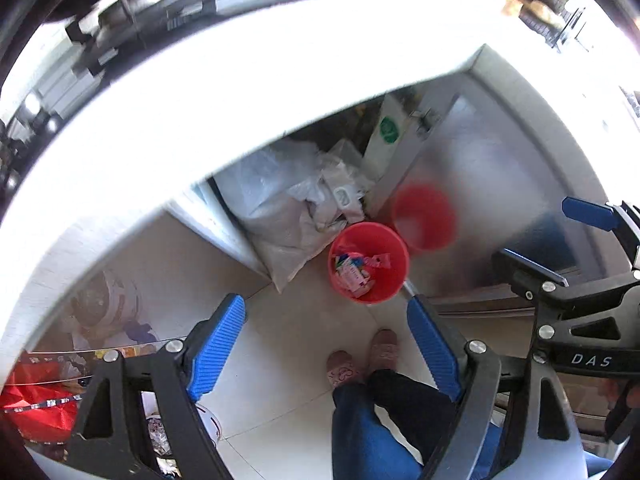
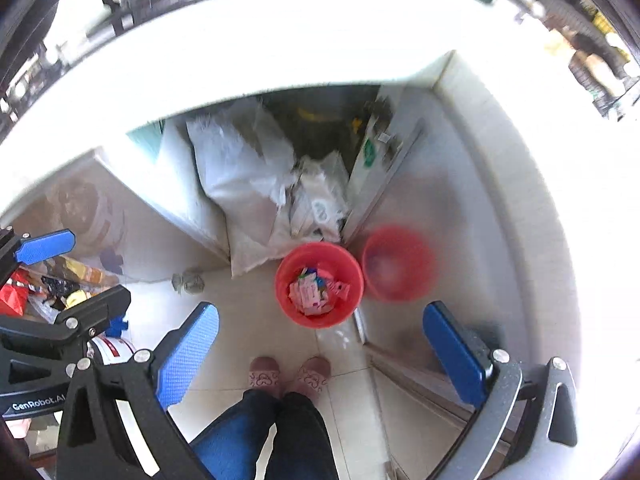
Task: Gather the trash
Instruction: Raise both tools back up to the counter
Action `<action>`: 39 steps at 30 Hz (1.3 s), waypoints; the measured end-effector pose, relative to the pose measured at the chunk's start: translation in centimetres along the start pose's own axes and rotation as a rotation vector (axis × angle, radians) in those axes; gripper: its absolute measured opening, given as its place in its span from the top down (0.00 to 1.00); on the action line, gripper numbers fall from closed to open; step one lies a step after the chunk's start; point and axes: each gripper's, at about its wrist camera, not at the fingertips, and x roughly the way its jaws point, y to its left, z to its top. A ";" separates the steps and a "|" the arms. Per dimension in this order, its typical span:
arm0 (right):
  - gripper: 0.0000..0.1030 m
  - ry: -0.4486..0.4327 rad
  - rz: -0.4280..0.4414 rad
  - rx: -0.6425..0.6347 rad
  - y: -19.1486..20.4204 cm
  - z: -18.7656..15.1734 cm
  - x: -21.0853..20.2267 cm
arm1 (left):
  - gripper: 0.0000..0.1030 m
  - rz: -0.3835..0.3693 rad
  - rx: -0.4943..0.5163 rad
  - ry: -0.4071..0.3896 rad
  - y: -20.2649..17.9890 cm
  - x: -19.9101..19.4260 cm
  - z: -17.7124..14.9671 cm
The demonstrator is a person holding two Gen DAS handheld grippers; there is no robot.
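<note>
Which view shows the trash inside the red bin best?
The right wrist view: the red bin sits nearer the middle, its mouth open to the camera, with pink wrappers clear. The left wrist view shows the same red bin unblocked, but its contents look smaller and more jumbled.

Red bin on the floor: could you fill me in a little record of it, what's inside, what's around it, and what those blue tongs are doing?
bin: red bin, round, upright on the tiled floor
contents: colourful wrappers, pink and blue
behind it: white plastic bags under the white counter
beside it: blurred red reflection in the shiny panel
person: patterned slippers in front of the bin, apart from it
left tongs: open, empty
right tongs: open, empty
</note>
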 end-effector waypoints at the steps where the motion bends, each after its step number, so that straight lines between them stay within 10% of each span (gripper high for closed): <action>1: 0.01 -0.009 -0.006 0.009 -0.2 0.2 -1.0 | 0.20 -0.008 0.004 -0.007 -0.3 -1.2 0.4; 17: 0.01 -0.162 -0.122 0.186 -6.8 2.4 -11.3 | 0.20 -0.073 0.206 -0.212 -7.1 -11.5 8.3; 39: 0.01 -0.132 -0.164 0.328 -23.1 11.2 -7.7 | 0.20 -0.108 0.304 -0.148 -20.0 -4.7 26.7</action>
